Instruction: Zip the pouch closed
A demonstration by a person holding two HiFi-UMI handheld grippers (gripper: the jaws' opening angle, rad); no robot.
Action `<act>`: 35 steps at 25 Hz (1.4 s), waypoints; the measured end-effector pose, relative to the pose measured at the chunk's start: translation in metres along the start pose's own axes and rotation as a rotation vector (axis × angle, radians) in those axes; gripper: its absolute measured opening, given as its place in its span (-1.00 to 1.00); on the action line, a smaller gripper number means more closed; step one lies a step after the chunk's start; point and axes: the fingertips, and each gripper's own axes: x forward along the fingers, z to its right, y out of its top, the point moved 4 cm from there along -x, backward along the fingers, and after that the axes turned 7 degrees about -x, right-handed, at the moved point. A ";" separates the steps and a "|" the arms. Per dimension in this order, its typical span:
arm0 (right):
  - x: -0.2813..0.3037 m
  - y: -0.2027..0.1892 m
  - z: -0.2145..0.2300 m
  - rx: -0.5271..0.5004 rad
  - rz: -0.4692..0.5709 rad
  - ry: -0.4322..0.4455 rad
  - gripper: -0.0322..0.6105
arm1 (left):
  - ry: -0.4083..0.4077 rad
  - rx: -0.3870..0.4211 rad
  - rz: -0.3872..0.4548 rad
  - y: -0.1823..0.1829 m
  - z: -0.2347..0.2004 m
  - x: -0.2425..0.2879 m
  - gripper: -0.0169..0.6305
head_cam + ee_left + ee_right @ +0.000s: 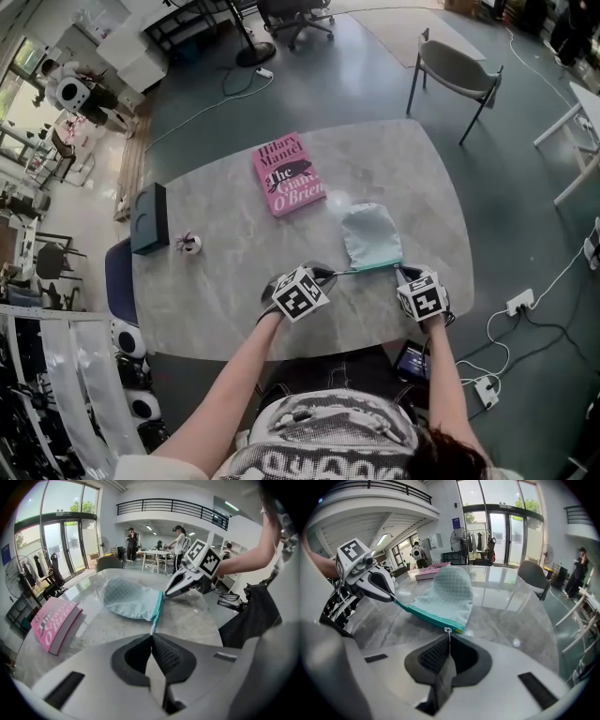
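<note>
A pale blue mesh pouch (pixel 371 236) with a teal zipper edge (pixel 367 267) lies on the grey marble table (pixel 225 291), near its front edge. My left gripper (pixel 330 273) is shut on the small tab at the zipper's left end (pixel 151 629). My right gripper (pixel 401 272) is shut on the zipper pull (pixel 448 631) at the pouch's right corner. The zipper edge is stretched straight between the two grippers. In the left gripper view the pouch (pixel 131 601) lies just beyond the jaws; in the right gripper view the pouch (pixel 451 592) bulges upward.
A pink book (pixel 287 174) lies behind the pouch. A black box (pixel 149 217) and a small white object (pixel 190 245) sit at the table's left. A grey chair (pixel 457 67) stands beyond the far right corner. Cables run over the floor at the right.
</note>
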 end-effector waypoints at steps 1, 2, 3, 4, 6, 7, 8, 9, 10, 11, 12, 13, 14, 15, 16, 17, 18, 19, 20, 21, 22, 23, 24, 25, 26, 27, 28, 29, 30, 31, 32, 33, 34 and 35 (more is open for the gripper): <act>0.000 -0.001 0.002 0.011 0.002 0.001 -0.87 | 0.002 -0.004 -0.004 -0.003 -0.002 -0.001 -0.91; 0.001 -0.002 0.002 0.021 0.003 0.006 -0.87 | 0.004 -0.010 -0.006 -0.005 -0.003 -0.001 -0.91; 0.001 -0.002 0.001 0.024 0.002 0.008 -0.87 | 0.006 -0.014 -0.008 -0.006 -0.004 -0.001 -0.91; 0.002 -0.003 0.000 0.017 -0.005 0.005 -0.87 | 0.008 -0.014 -0.010 -0.007 -0.003 0.000 -0.91; 0.005 -0.005 -0.001 0.001 -0.016 -0.012 -0.87 | 0.010 -0.006 -0.021 -0.009 -0.001 0.003 -0.91; 0.005 -0.005 -0.002 0.003 -0.014 -0.018 -0.87 | 0.010 -0.002 -0.027 -0.010 0.001 0.004 -0.91; 0.005 -0.005 -0.002 0.011 -0.008 -0.021 -0.87 | 0.011 0.000 -0.029 -0.012 0.002 0.005 -0.91; 0.005 -0.005 -0.002 0.021 0.000 -0.021 -0.86 | 0.013 -0.002 -0.028 -0.013 0.002 0.005 -0.91; 0.005 -0.005 -0.002 0.027 0.005 -0.022 -0.86 | 0.014 -0.007 -0.023 -0.015 0.002 0.005 -0.91; 0.005 -0.004 -0.002 0.028 0.008 -0.025 -0.86 | 0.014 -0.016 -0.018 -0.015 0.001 0.005 -0.90; 0.004 -0.004 -0.002 0.022 0.007 -0.029 -0.85 | 0.014 -0.026 -0.014 -0.016 0.000 0.004 -0.90; 0.003 -0.004 -0.003 0.014 0.005 -0.034 -0.84 | 0.015 -0.038 -0.010 -0.017 0.000 0.003 -0.90; 0.001 -0.003 -0.004 0.007 0.004 -0.035 -0.82 | 0.018 -0.051 -0.005 -0.019 -0.001 0.002 -0.90; -0.001 -0.003 -0.006 0.004 0.010 -0.032 -0.77 | 0.021 -0.066 0.004 -0.020 -0.001 0.000 -0.90; -0.003 -0.001 -0.009 0.006 0.022 -0.025 -0.74 | 0.025 -0.083 0.014 -0.022 -0.002 -0.002 -0.90; -0.006 0.001 -0.013 0.011 0.040 -0.016 -0.72 | 0.030 -0.102 0.026 -0.023 -0.002 -0.004 -0.90; -0.009 0.003 -0.017 0.016 0.060 -0.007 -0.71 | 0.035 -0.121 0.038 -0.025 -0.001 -0.007 -0.90; -0.011 0.006 -0.022 0.017 0.080 0.000 -0.70 | 0.040 -0.138 0.053 -0.025 0.000 -0.010 -0.90; -0.014 0.009 -0.026 0.015 0.097 0.004 -0.69 | 0.045 -0.151 0.073 -0.025 0.001 -0.013 -0.90; -0.017 0.012 -0.031 0.010 0.110 0.006 -0.69 | 0.049 -0.162 0.092 -0.025 0.002 -0.016 -0.90; -0.019 0.015 -0.035 0.006 0.119 0.005 -0.68 | 0.053 -0.174 0.111 -0.025 0.004 -0.019 -0.90; -0.020 0.017 -0.040 0.006 0.127 0.005 -0.68 | 0.057 -0.188 0.131 -0.026 0.006 -0.023 -0.90; -0.021 0.019 -0.045 0.011 0.135 0.008 -0.68 | 0.063 -0.204 0.150 -0.028 0.007 -0.026 -0.90; -0.022 0.020 -0.050 0.019 0.144 0.014 -0.68 | 0.069 -0.221 0.169 -0.030 0.009 -0.030 -0.90; -0.023 0.022 -0.056 0.028 0.155 0.022 -0.68 | 0.075 -0.239 0.185 -0.033 0.010 -0.034 -0.90; -0.025 0.024 -0.061 0.034 0.166 0.030 -0.68 | 0.082 -0.256 0.199 -0.037 0.012 -0.038 -0.90; -0.027 0.027 -0.067 0.037 0.177 0.039 -0.68 | 0.089 -0.271 0.211 -0.041 0.013 -0.042 -0.90; -0.028 0.030 -0.072 0.038 0.187 0.047 -0.68 | 0.096 -0.285 0.222 -0.045 0.015 -0.046 -0.90; -0.029 0.033 -0.078 0.039 0.197 0.055 -0.68 | 0.101 -0.295 0.232 -0.049 0.016 -0.051 -0.90; -0.030 0.036 -0.083 0.041 0.206 0.062 -0.68 | 0.105 -0.303 0.242 -0.053 0.018 -0.056 -0.90; -0.032 0.039 -0.089 0.044 0.217 0.069 -0.68 | 0.106 -0.308 0.251 -0.057 0.021 -0.061 -0.90; -0.035 0.042 -0.095 0.044 0.230 0.074 -0.68 | 0.108 -0.313 0.262 -0.062 0.025 -0.066 -0.90; -0.038 0.047 -0.101 0.041 0.245 0.079 -0.68 | 0.111 -0.317 0.273 -0.067 0.028 -0.072 -0.90; -0.041 0.054 -0.107 0.034 0.259 0.087 -0.68 | 0.117 -0.320 0.284 -0.072 0.031 -0.079 -0.90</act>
